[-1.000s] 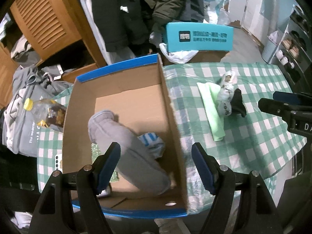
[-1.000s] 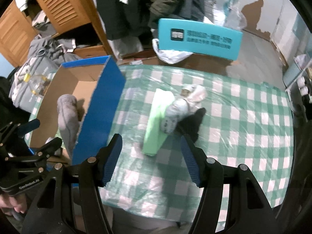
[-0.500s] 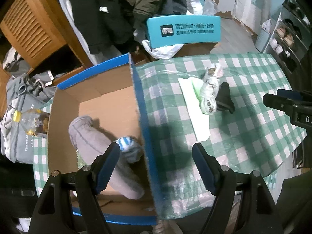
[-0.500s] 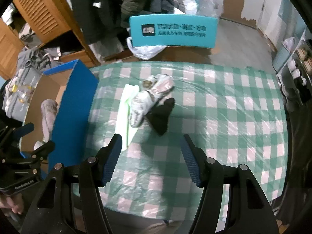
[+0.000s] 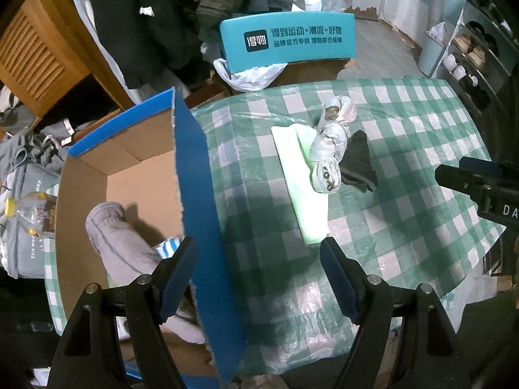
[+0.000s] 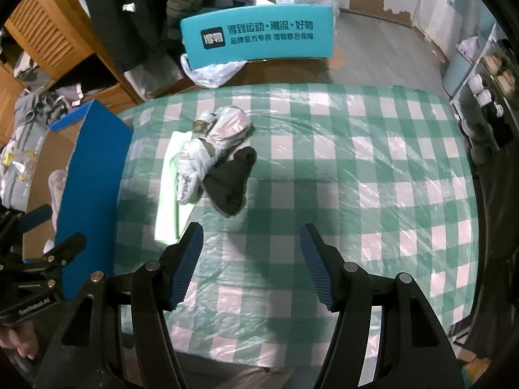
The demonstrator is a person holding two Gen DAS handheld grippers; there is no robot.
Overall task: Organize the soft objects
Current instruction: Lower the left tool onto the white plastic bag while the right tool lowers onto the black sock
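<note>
Green-checked worktop [image 6: 373, 168], three soft things left
Both grippers, left [image 5: 258, 270] and right [image 6: 249, 259], gape empty; glove [image 6: 207, 152] overlaps cloth [image 6: 168, 194] and sock [image 6: 232, 183], so one grab may drag the others.

Cluttered home room: hanging coats [image 5: 181, 16], shoe rack [image 5: 470, 55], checked tablecloth [image 6: 356, 178].

A teal sign [image 6: 258, 35] with dark lettering stands behind the green-checked tablecloth [image 6: 373, 168], beside hanging dark coats [image 5: 168, 9].
</note>
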